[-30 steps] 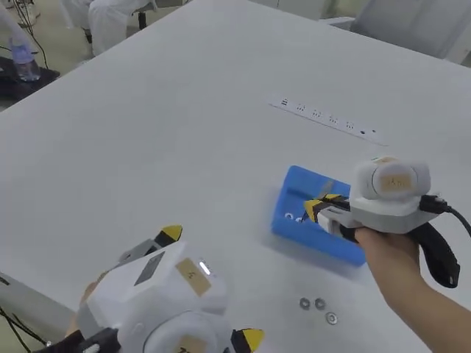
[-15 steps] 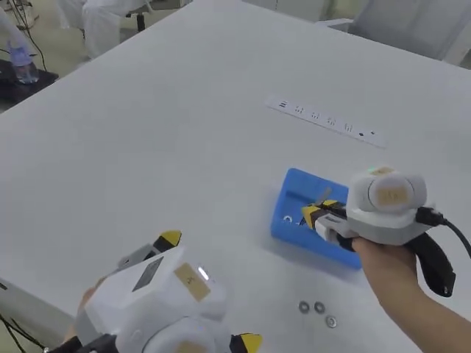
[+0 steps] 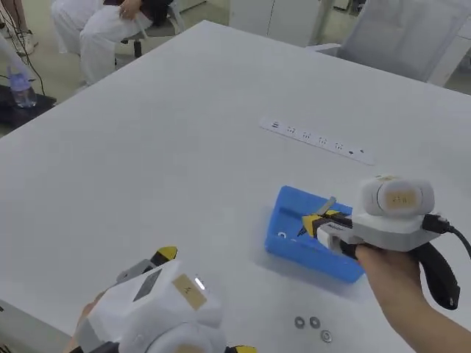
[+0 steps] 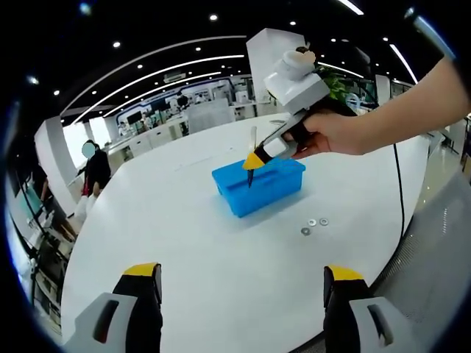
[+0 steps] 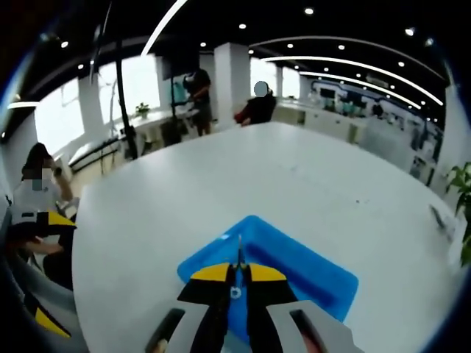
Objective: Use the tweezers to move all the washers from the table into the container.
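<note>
Three small metal ring washers loose on white table, lower right of head view, just below one blue rectangular plastic container. One pale ring inside container's left end, possibly a fourth washer. One pair of thin metal tweezers pinched by right gripper, tips over container. Left gripper spread wide, bottom left. Broad bare tabletop left and above; near edge at lower-left corner.
</note>
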`<state>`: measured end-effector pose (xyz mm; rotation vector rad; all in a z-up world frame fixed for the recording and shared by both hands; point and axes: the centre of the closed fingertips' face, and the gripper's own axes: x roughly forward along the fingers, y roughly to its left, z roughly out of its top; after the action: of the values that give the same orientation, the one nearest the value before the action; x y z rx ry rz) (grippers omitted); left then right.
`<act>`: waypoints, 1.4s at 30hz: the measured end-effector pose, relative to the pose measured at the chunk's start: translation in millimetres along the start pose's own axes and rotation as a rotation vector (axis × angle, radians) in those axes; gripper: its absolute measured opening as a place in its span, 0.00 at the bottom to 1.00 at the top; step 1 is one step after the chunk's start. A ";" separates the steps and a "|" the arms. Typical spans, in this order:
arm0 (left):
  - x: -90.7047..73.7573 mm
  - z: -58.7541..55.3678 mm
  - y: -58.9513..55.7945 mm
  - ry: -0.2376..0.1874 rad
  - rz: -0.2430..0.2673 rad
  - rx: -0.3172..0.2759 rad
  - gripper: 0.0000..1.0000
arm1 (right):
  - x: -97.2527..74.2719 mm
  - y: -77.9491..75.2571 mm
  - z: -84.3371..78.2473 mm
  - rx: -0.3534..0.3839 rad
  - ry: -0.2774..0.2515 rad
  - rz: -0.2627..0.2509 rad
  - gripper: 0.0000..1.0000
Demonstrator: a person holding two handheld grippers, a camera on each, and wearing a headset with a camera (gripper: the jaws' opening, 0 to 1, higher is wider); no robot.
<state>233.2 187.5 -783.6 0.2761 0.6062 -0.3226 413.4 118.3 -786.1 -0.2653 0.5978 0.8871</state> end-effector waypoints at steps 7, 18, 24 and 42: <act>-0.2 0.4 -0.1 -0.003 0.002 0.006 0.93 | -33.9 15.9 16.2 0.007 -0.074 0.007 0.04; -0.9 0.7 0.5 -0.005 0.007 0.008 0.93 | -78.7 42.0 -1.8 -0.006 -0.098 0.015 0.04; -1.0 0.4 0.4 -0.005 0.006 0.005 0.93 | -83.2 53.5 -25.5 0.043 -0.069 0.026 0.04; -0.9 -2.1 -1.8 0.010 -0.004 0.015 0.93 | -72.9 68.3 -81.7 0.069 0.045 0.032 0.04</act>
<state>230.7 186.8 -785.0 0.2915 0.6139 -0.3297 293.4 75.9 -807.3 -0.2139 0.6750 0.8914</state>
